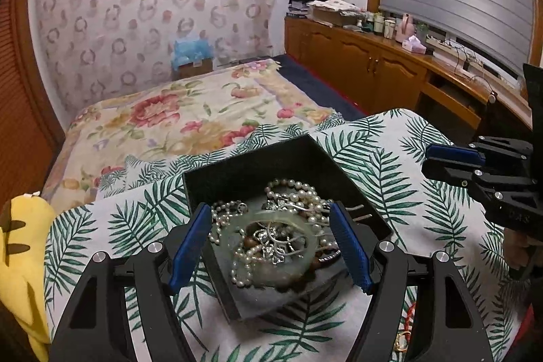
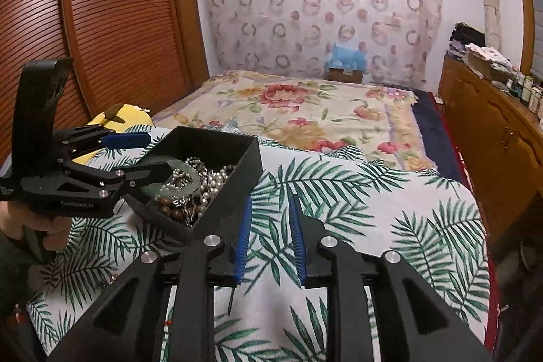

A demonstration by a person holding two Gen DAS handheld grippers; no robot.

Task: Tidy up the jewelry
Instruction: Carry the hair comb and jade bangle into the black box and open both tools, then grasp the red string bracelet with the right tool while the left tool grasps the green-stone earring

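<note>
In the left wrist view, the left hand-held gripper (image 1: 271, 240) fills the lower middle of the frame, its blue-padded fingers spread wide on either side of a pale green jade bangle (image 1: 275, 251). The bangle looks blurred, and I cannot tell for sure whether the pads touch it or merely flank it. It lies over a tangle of jewelry inside an open black box (image 1: 258, 168): a pearl necklace (image 1: 298, 192) toward the box's back, silver chains (image 1: 275, 241) in the centre and brown wooden beads (image 1: 253, 241) under the bangle. The box sits on a palm-leaf patterned cloth (image 1: 373, 158) spread over the bed.

In the right wrist view, the right hand-held gripper (image 2: 269, 240) is at lower centre, fingers partly open with nothing between them, above the leaf cloth just to the right of the box. A yellow plush toy (image 2: 118, 116) shows at left, behind the left device. A floral bedspread (image 2: 305, 111) covers the bed beyond.
</note>
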